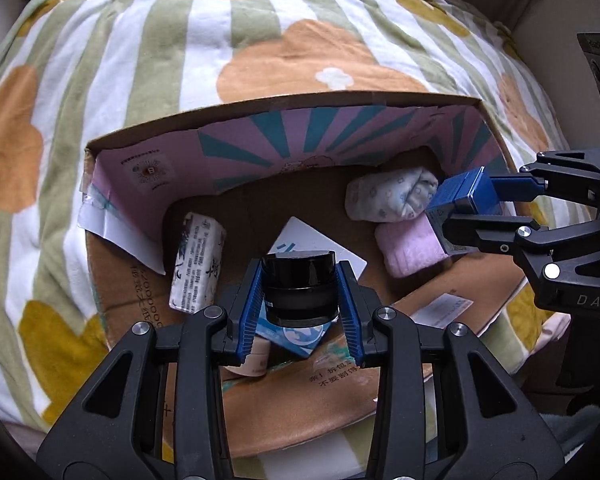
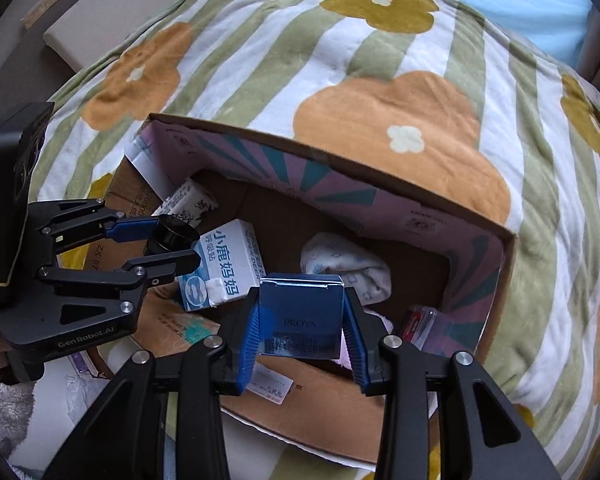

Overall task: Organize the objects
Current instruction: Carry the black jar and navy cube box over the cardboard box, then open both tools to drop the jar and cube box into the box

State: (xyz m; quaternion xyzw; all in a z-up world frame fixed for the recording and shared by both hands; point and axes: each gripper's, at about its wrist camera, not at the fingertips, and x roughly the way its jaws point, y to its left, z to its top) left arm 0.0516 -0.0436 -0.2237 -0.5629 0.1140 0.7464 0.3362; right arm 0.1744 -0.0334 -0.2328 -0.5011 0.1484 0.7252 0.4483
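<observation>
An open cardboard box [image 1: 284,101] [image 2: 340,156] lies on a flowered blanket. My left gripper [image 1: 300,304] [image 2: 176,240] is shut on a black round jar [image 1: 299,288] [image 2: 174,234] and holds it over the box's near left part. My right gripper [image 2: 302,316] [image 1: 458,210] is shut on a blue PROYA carton [image 2: 302,314] [image 1: 462,196] over the box's right part. Inside lie a white tissue pack [image 1: 198,262], a blue-white carton [image 2: 224,264] [image 1: 300,336], a rolled patterned cloth [image 1: 392,196] [image 2: 346,264] and a pink cloth [image 1: 408,246].
The flowered striped blanket [image 1: 260,40] [image 2: 380,80] surrounds the box. A small red-and-clear packet [image 2: 418,322] sits in the box's right corner. A beige board [image 2: 100,12] lies at the far left. A pale tube [image 1: 252,360] lies under the left gripper.
</observation>
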